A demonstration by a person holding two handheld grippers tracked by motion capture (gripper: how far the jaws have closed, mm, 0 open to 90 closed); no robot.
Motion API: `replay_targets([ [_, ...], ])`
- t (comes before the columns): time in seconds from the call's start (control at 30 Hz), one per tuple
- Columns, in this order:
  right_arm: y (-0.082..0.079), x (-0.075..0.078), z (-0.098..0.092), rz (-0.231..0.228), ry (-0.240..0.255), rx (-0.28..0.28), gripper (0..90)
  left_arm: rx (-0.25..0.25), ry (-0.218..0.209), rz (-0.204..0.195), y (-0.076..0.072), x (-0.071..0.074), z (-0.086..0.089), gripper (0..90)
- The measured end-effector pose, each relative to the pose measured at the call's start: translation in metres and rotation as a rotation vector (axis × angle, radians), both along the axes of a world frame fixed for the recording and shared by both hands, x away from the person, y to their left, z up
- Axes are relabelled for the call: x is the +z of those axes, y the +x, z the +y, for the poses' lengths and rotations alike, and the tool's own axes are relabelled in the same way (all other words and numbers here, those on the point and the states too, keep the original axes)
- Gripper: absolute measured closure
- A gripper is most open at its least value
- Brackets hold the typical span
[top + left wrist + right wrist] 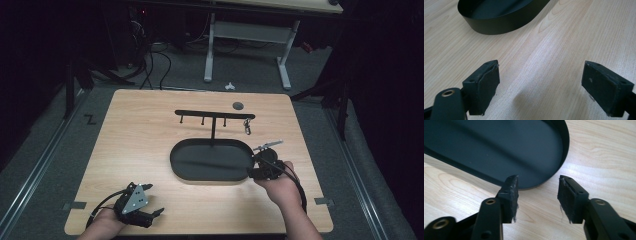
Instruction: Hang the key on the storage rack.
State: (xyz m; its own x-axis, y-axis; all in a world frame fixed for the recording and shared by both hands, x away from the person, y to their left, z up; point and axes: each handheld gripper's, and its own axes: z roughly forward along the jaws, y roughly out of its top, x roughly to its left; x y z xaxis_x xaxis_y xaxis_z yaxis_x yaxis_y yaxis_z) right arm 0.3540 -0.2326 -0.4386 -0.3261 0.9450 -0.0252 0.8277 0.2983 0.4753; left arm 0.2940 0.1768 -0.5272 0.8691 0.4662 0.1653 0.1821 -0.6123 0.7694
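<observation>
right tongs (261,159) sit low at the right end of the black oval tray (210,172), jaws parted with nothing between them, the tray's rounded end wall (564,152) just ahead and a touch to their left. the tray runs long-ways across the worktop (150,145), middle of the board, its stand (214,116) rising behind it with a keyring (247,126) hanging off the bar's right end, nearer the far edge. left tongs (155,212) rest by the near left corner, released wide over bare wood, tray well off ahead of them (499,22). right hand is plainly the nearer one; my read, any grab on the rim or the keyring falls to it.
</observation>
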Motion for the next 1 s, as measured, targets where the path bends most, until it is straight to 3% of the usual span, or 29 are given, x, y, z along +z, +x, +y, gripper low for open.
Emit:
replay_targets([
  [0.5,-0.037,-0.040,-0.018,-0.173,0.059,-0.024,44.5,0.005,0.002,0.006,0.001,0.000,0.000,15.3],
  [0.73,-0.057,-0.056,-0.023,-0.323,0.095,-0.017,38.9,0.012,0.012,0.007,0.001,-0.001,-0.002,15.3],
  [0.87,-0.072,-0.074,-0.025,-0.437,0.129,-0.061,39.5,0.021,0.017,0.001,0.001,-0.001,-0.002,15.3],
  [0.93,-0.074,-0.074,-0.027,-0.431,0.132,-0.040,38.3,0.024,0.024,0.003,0.001,-0.001,-0.003,15.3],
  [1.0,-0.077,-0.073,-0.031,-0.467,0.109,-0.048,39.1,0.021,0.026,0.001,0.001,-0.001,-0.003,15.3],
])
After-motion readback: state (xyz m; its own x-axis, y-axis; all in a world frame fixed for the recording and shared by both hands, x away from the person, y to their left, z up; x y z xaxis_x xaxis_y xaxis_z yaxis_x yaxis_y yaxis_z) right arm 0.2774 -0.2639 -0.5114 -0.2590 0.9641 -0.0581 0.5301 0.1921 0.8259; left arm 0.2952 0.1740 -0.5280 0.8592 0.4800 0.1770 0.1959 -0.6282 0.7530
